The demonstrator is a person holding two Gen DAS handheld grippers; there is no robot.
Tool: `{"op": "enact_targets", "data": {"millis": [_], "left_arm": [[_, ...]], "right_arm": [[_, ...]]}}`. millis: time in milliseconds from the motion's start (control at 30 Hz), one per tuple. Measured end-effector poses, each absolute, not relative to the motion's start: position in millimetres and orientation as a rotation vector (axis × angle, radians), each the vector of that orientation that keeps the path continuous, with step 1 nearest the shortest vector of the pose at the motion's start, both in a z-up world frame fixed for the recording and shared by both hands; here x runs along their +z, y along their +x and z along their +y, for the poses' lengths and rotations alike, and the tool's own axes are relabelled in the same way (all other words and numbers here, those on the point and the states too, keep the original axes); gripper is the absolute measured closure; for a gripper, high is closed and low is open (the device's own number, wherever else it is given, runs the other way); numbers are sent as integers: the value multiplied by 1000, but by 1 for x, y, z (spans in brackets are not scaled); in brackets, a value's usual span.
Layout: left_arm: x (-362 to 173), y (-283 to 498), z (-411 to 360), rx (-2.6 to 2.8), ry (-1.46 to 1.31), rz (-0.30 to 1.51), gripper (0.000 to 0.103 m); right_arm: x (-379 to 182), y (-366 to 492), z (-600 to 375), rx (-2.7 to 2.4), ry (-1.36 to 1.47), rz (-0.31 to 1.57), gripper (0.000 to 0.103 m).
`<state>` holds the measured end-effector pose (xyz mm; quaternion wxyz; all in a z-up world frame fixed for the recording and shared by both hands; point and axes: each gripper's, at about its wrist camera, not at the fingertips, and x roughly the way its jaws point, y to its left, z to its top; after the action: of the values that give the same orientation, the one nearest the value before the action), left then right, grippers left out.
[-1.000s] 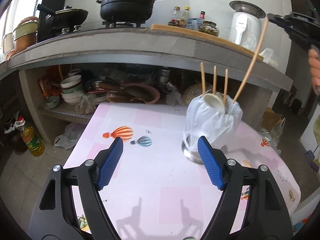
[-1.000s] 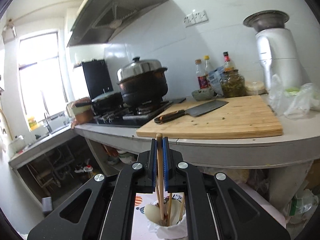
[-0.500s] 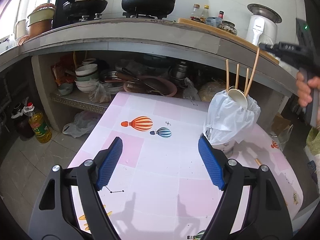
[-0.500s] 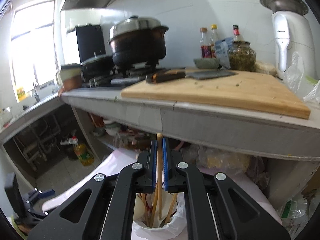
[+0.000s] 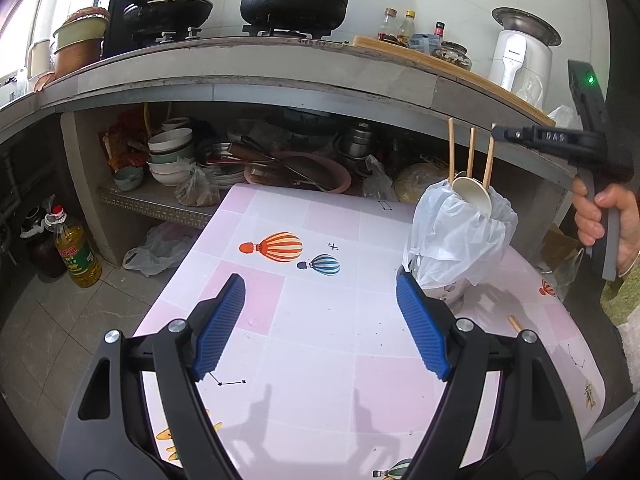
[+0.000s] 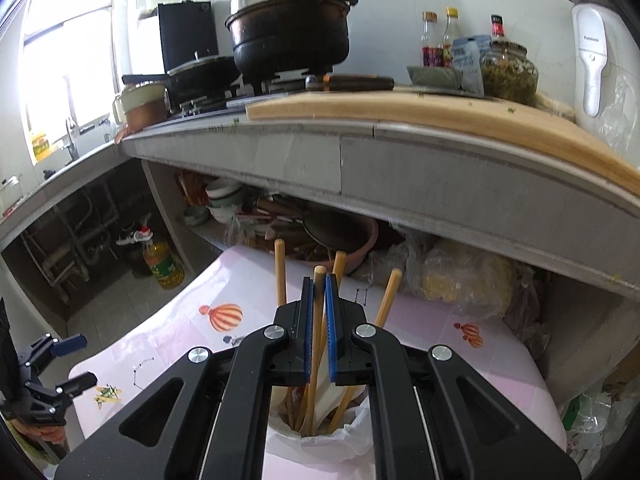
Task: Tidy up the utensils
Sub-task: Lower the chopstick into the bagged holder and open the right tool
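between the right pads: the right gripper pinches one tan wooden chopstick near its top end; the blue ribbed pads press on either side of it, and its lower end already sits inside the holder.
just below that grip: a round utensil holder lined with a white plastic bag stands on the table, with three other wooden chopsticks and a pale spoon leaning in it.
near the left camera: the left gripper hovers over the table, its blue fingers spread wide and holding nothing, well apart from the holder.
table: a pink and white checked cloth printed with hot-air balloons bears the holder; one more tan stick end lies on it just beside the holder's base.
step in hand, as i judge it: dropping the held chopstick into the holder.
doing it well: part the pads only slightly and without twisting, so the stick slides down among the others instead of flicking out; draw the gripper straight up afterwards, clear of the neighbouring tops.
risk: the bag liner looks loose and the holder light, so a sideways nudge may tip it; the idle left gripper could steady it.
farther back: a grey concrete counter overhangs the table's far edge, so lift room is limited there.
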<state>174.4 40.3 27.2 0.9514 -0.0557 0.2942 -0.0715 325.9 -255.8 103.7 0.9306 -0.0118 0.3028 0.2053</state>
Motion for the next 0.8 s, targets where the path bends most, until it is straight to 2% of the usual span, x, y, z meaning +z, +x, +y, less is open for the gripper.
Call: {"op": "enact_targets", "data": {"millis": [600,733,800], "left_arm": [[27,172,39,-149,-114,599,29],[27,171,38,-154,-113,599,29],[28,170,36,-160,-108,597,29]], "right_arm": [[106,322,-273,414,33,630,95],[115,310,-281,420,61,599,86],[121,296,-290,426,87,580,86]]}}
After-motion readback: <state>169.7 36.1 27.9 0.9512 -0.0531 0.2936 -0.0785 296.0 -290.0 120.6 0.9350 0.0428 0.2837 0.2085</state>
